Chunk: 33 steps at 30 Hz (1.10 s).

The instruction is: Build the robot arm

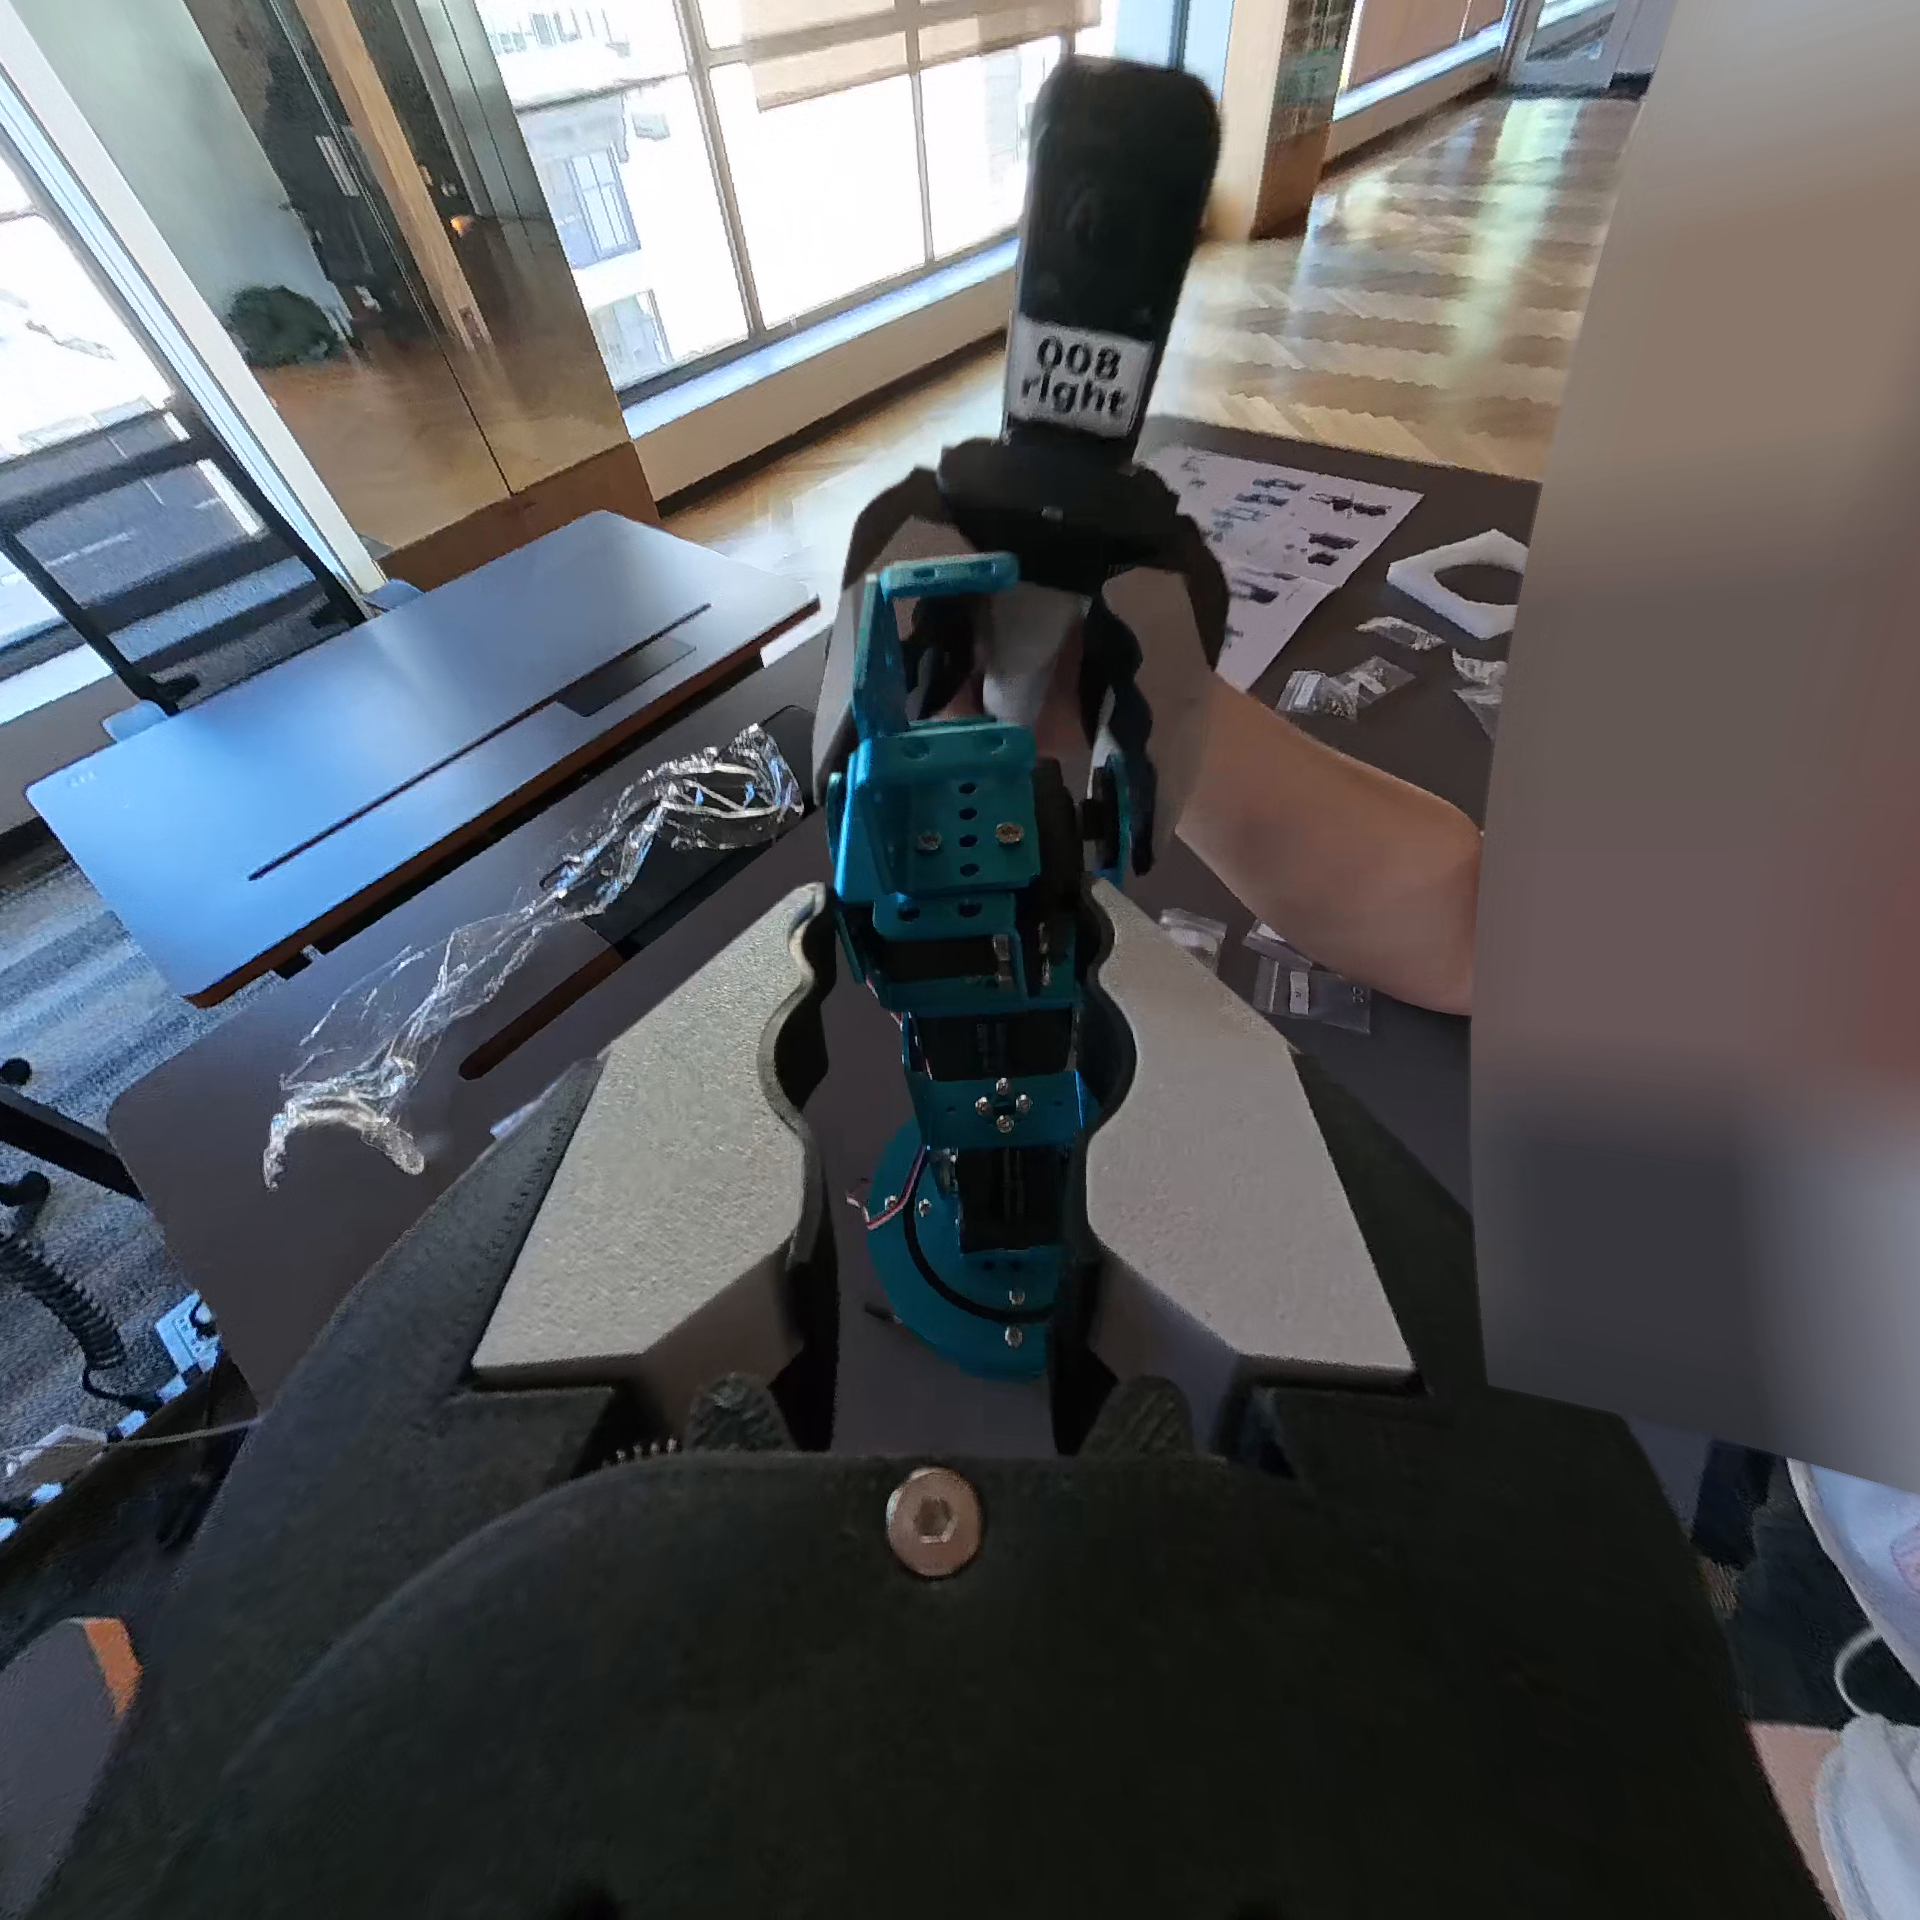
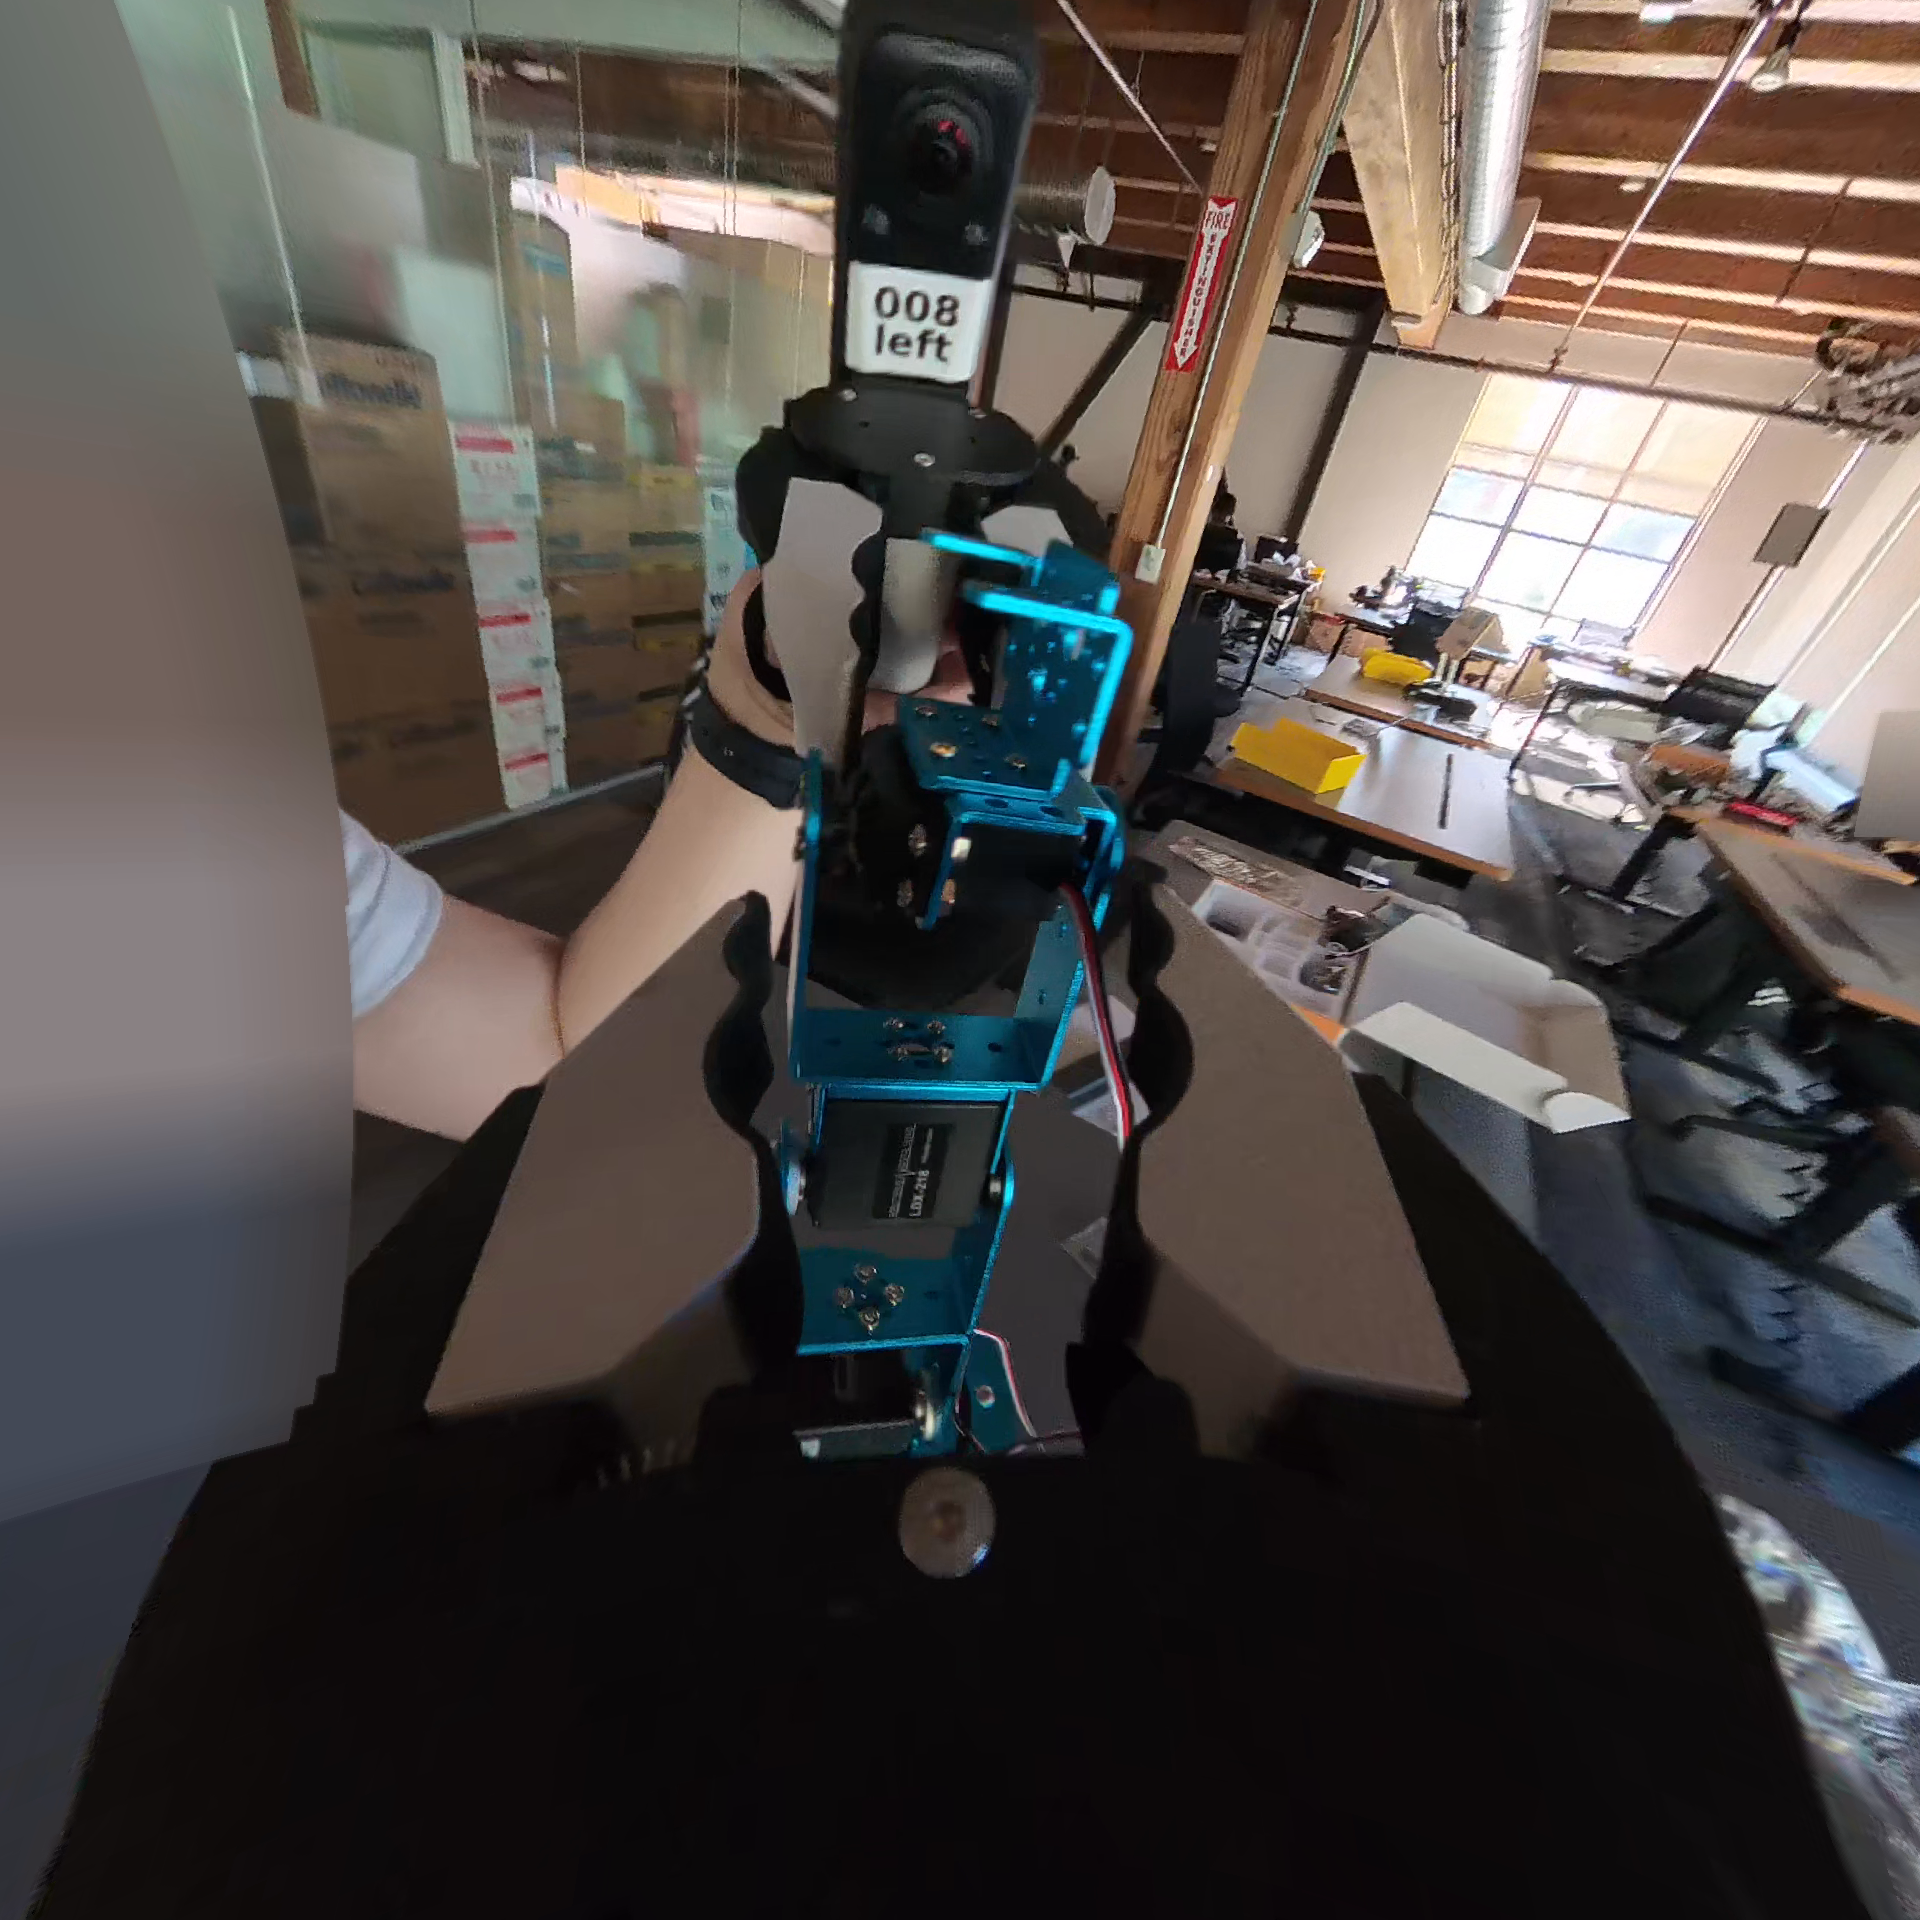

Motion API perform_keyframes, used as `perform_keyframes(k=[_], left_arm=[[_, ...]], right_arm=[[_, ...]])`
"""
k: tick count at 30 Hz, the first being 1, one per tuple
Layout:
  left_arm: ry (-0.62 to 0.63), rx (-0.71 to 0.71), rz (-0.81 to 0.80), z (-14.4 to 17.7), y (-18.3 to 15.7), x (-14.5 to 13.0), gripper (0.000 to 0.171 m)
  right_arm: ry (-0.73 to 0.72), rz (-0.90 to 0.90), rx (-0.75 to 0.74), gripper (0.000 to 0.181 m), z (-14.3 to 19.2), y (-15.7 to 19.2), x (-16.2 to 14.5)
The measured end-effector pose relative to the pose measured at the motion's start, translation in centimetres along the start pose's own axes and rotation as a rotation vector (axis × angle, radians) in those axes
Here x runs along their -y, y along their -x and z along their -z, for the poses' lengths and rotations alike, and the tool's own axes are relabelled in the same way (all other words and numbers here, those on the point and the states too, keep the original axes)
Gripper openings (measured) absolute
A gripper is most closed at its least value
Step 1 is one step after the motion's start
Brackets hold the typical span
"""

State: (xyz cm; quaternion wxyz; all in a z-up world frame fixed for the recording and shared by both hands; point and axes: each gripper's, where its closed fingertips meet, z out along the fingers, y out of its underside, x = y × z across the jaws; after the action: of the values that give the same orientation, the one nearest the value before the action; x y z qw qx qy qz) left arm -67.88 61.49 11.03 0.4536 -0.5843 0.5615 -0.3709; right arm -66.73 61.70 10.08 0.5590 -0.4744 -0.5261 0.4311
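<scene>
Gripping from opposite sides, left gripper (image 1: 951, 1049) and right gripper (image 2: 940, 1049) both clamp a blue servo arm (image 1: 961, 935). Each gripper's fingers are closed partway onto it. Crumpled plastic wrap (image 1: 520, 935) lies beside it on the dark table (image 1: 260, 1122).

Blue bracket arm (image 1: 951, 935) — grey-padded gripper (image 1: 951, 1122)

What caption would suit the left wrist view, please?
Left gripper fingers flank a blue servo-bracket robot arm, the right gripper facing it.

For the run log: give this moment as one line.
left tool: shut on blue servo arm | right tool: shut on it, opposite side | plastic wrap: on table
</scene>
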Motion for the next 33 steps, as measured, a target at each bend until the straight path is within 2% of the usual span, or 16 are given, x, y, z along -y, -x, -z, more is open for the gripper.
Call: perform_keyframes(k=[2,6,33], left_arm=[[-0.037,-0.006,0.010,0.21,0.03,0.55,0.044],[-0.036,-0.002,0.004,0.10,0.04,0.60,0.044],[0.034,0.156,-0.009,-0.40,0.06,0.56,0.044]], right_arm=[[-0.017,-0.034,0.004,0.065,0.01,-0.38,-0.10],[-0.010,-0.013,0.014,0.058,0.04,-0.04,-0.08],[0.023,-0.083,0.006,0.059,-0.15,-0.22,-0.45]])
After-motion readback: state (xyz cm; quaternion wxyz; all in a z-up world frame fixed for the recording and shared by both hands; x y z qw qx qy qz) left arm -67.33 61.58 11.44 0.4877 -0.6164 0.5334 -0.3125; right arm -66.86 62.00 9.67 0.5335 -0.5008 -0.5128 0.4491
